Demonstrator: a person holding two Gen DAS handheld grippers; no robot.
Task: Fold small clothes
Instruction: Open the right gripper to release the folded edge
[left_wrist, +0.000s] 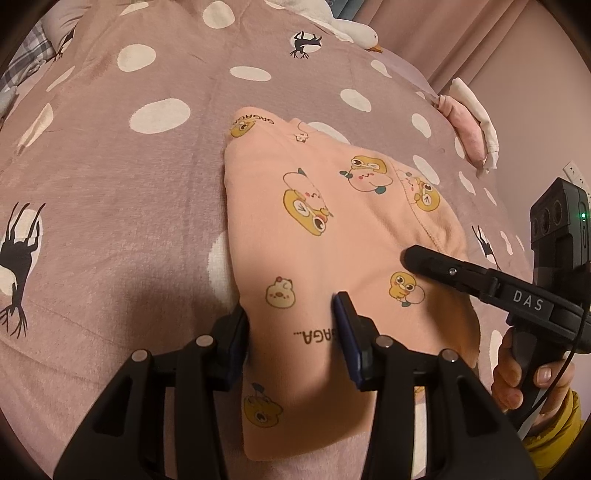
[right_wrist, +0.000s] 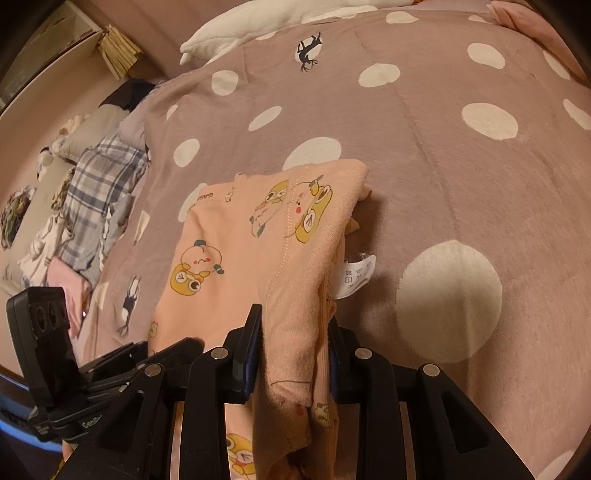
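- A bed covered in a mauve fleece blanket (left_wrist: 110, 177) with cream dots and black deer silhouettes fills both views; dim, warm light.
- Nearest, the left gripper (left_wrist: 291, 325) has its jaws spread astride the near left edge of the pink garment (left_wrist: 314, 236), the fabric lying flat between the blue pads; I cannot tell whether they press it.
- The right gripper (right_wrist: 295, 343) has its jaws pinching a bunched, stitched edge of the same garment (right_wrist: 236, 251), layers gathered thick between the pads.
- The garment lies on the blanket straight ahead of both grippers, its long axis running away from them. The right gripper holds the right side, so I judge it is placed to carry the fold.
- The cloth is soft, plush peach knit printed with yellow cartoon ducks and lettering; a white care label (right_wrist: 354, 273) pokes out at the right edge.
- Farther off, a white plush toy (left_wrist: 351, 26) and plaid bedding (right_wrist: 99, 184) lie near the bed's far side.
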